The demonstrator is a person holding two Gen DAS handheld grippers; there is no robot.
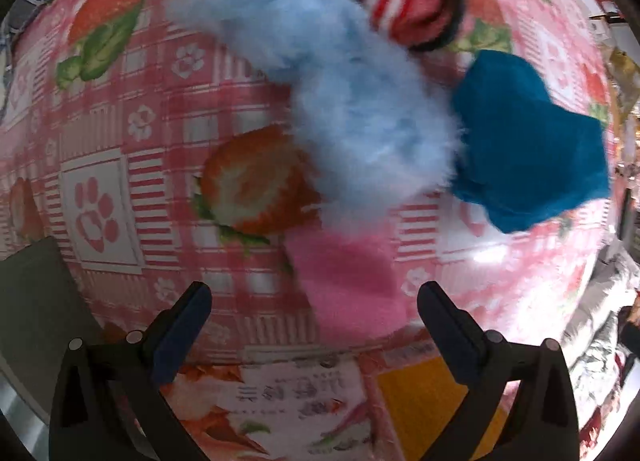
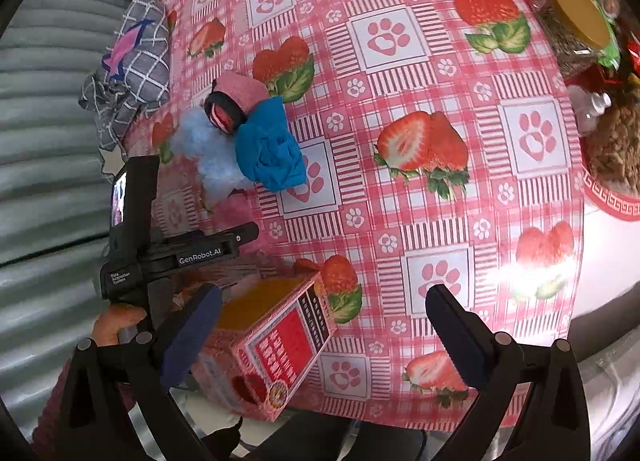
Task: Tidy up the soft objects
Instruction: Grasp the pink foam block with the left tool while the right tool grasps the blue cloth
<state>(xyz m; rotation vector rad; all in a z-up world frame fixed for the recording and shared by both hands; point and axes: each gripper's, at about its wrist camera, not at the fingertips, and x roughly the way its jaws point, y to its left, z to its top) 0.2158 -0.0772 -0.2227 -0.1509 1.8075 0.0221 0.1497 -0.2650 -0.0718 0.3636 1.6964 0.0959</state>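
A heap of soft things lies on the strawberry tablecloth [image 1: 120, 189]. It holds a fluffy light-blue piece [image 1: 340, 81], a teal cloth [image 1: 528, 141], a pink cloth [image 1: 348, 285] and a red-and-white striped item [image 1: 404, 9] inside a dark ring. My left gripper [image 1: 314, 301] is open, and the pink cloth's near end lies between its fingers without being pinched. In the right wrist view the same heap shows at the left: fluffy piece [image 2: 208, 157], teal cloth [image 2: 272, 153], striped item [image 2: 224, 113]. My right gripper [image 2: 326, 297] is open and holds nothing, above an open pink carton [image 2: 272, 341].
The carton [image 1: 420, 393] sits at the table's near edge, just under my left gripper. A grey checked cloth [image 2: 136, 61] hangs off the far left edge. Jars and snack packs [image 2: 580, 21] and a red plate [image 2: 612, 205] crowd the right side. A hand [image 2: 120, 321] holds the left gripper body [image 2: 168, 253].
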